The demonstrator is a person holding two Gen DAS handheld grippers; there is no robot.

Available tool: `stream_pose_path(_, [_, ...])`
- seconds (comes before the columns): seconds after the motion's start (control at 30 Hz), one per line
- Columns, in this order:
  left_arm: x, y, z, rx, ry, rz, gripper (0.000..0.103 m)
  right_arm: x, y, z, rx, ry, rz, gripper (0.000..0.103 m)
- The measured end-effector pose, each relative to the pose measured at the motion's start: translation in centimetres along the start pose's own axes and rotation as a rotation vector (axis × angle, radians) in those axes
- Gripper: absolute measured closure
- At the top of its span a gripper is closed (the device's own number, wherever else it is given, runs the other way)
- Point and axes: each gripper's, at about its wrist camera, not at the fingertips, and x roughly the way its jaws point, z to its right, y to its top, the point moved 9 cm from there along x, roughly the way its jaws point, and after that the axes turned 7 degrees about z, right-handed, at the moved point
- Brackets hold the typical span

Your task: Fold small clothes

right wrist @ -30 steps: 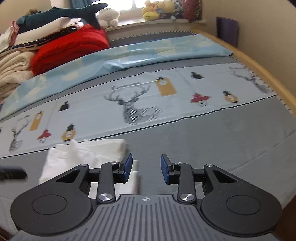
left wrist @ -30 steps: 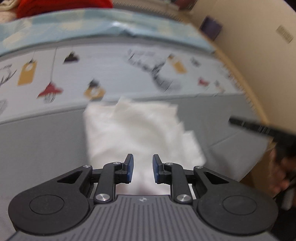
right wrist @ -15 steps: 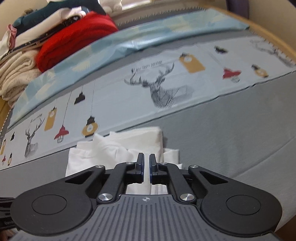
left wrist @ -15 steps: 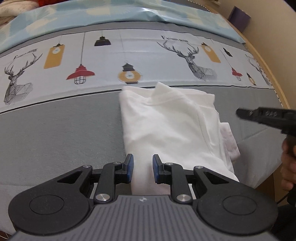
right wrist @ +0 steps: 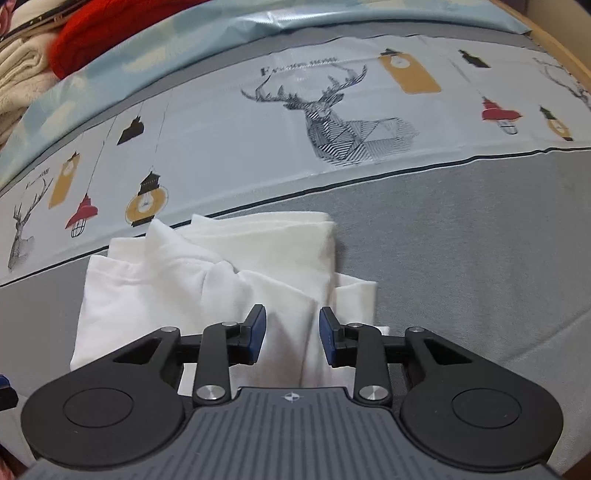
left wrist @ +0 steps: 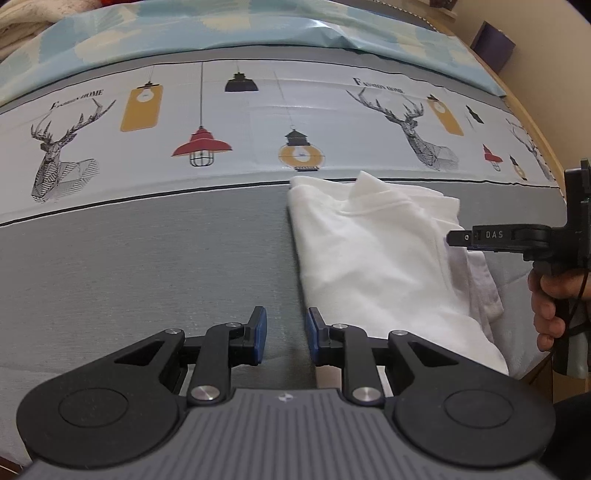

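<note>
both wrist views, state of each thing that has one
white garment: partly folded, rumpled, flat on the bed
left tool: opening, nothing between its pads, over grey sheet beside the garment
right tool: opening, over the garment, not gripping
red blanket: piled at the far end

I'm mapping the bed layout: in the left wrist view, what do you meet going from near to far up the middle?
Left gripper → plain grey sheet → printed band with lamps and deer → light blue blanket.
</note>
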Motion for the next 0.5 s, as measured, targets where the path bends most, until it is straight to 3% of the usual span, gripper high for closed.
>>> stream_pose_path(0.03, [0.0,0.1,-0.2,-0.001,0.001,0.0,0.078,0.2,0.0,-0.1,-0.011,-0.006,-0.001,0.079])
stream_pose_path(0.07, [0.0,0.1,-0.4,-0.002,0.003,0.001,0.078,0.3,0.2,-0.1,-0.025,-0.019,0.007,0.1])
stream_pose_path(0.17, [0.1,0.3,-0.5,-0.004,0.005,0.004,0.078,-0.6,1.1,-0.5,-0.04,-0.001,0.067,0.1])
stream_pose_path(0.23, [0.1,0.3,-0.2,-0.004,0.001,0.004,0.078,-1.8,2.4,-0.3,-0.042,-0.016,0.154,0.1])
stream_pose_path(0.33, [0.2,0.0,0.6,0.012,-0.01,-0.003,0.078,-3.3,3.9,1.4,-0.007,-0.096,0.26,0.099])
stream_pose_path(0.4, [0.3,-0.2,1.1,0.024,-0.017,-0.01,0.078,-3.2,3.7,2.8,0.006,-0.184,0.255,0.096])
stream_pose_path(0.5, [0.5,-0.5,1.5,0.034,-0.025,-0.017,0.077,-3.0,2.6,3.5,0.028,-0.129,0.177,0.086])
